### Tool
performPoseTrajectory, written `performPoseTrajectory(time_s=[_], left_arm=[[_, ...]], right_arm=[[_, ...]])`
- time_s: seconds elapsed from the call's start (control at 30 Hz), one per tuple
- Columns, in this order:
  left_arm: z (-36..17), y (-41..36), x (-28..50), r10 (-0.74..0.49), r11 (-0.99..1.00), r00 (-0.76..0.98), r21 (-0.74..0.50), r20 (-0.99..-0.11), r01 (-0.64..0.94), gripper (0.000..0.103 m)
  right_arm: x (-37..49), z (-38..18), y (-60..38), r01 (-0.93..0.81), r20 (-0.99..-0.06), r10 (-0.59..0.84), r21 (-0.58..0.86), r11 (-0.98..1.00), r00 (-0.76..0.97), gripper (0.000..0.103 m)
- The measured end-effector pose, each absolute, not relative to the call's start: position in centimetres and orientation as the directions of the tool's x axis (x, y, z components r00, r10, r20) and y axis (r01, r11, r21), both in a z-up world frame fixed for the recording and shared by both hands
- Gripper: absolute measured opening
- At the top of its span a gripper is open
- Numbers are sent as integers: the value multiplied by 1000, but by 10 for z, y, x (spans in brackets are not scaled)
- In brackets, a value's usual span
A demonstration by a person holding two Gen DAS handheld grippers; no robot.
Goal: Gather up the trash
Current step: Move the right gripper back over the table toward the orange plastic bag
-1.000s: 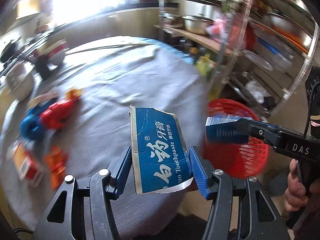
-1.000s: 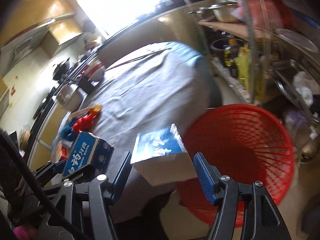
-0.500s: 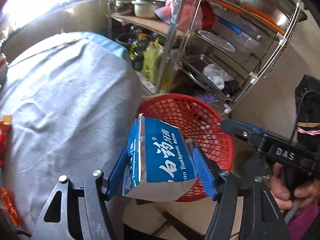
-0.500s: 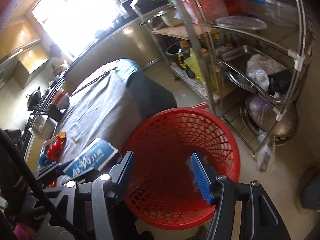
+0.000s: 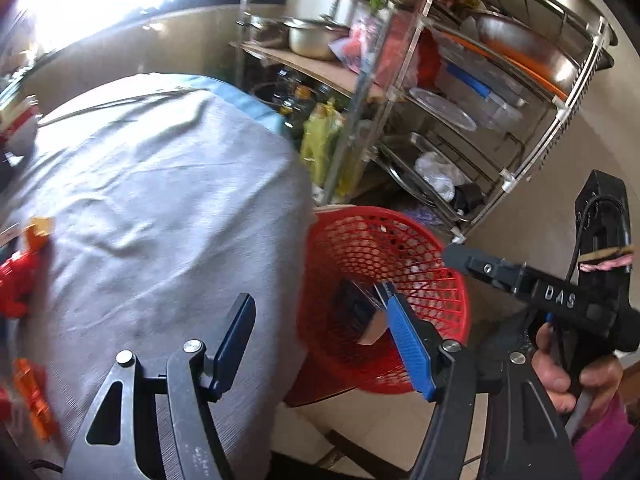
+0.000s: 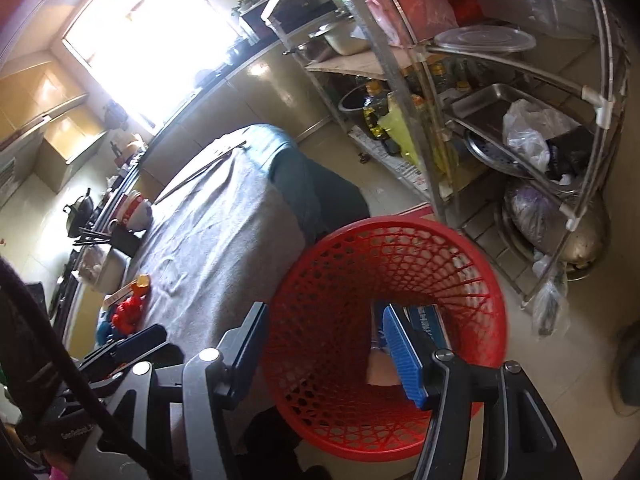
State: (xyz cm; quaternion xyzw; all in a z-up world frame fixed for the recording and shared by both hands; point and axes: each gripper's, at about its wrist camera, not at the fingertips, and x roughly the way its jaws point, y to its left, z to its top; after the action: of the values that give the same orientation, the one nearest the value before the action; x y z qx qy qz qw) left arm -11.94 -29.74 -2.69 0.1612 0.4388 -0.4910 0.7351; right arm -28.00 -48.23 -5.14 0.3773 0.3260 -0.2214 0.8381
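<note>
A red mesh basket (image 5: 404, 240) stands on the floor beside the table. A blue toothpaste box (image 5: 354, 312) lies inside it, tilted against the wall. My left gripper (image 5: 320, 336) hangs open over the table's edge and the basket rim, with nothing between its fingers. In the right wrist view my right gripper (image 6: 324, 344) stands open right above the basket (image 6: 400, 240), also with nothing in it. Blue boxes (image 6: 432, 320) lie in the basket's bottom, partly hidden by my right finger.
The table under a grey cloth (image 5: 160, 200) fills the left, with red (image 5: 16, 284) and orange toys (image 5: 36, 396) at its near edge. A metal rack (image 5: 440, 120) of pots, trays and bags stands close behind the basket. A hand (image 5: 560, 372) grips the right gripper's handle.
The right gripper dropped its blue-and-white box into the basket first. The left gripper then swung from the table to the basket, opened, and its toothpaste box fell in.
</note>
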Motion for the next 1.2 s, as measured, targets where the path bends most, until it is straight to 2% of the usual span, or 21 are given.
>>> performPoseTrajectory(time_s=[0.2,0.43,0.53,0.63,0.83,1.2], left_arm=[[-22,-236,-116,-513,591,286,-91,-809,801,70],[-1,-172,-103,-456,714,461,-3,-761,700,71],[6,-149,-95,-443,756,511,0,-737,655,76],[13,-125,-85,-406,803,572,20,-713,595,77],[16,-73,-69,-341,874,645,23,-683,486,77],[-5,25,-36,-171,969,695,10,-698,248,77]], right_arm=[[-257,-45,-456,561,-706,-89,472,680,703,66],[-220,-44,-412,480,-713,-6,467,743,701,66],[-205,-34,-387,430,-702,4,441,788,712,67],[-192,-22,-368,352,-667,62,467,811,742,74],[-165,12,-318,219,-597,96,433,874,797,80],[-111,13,-222,51,-654,166,300,953,738,81]])
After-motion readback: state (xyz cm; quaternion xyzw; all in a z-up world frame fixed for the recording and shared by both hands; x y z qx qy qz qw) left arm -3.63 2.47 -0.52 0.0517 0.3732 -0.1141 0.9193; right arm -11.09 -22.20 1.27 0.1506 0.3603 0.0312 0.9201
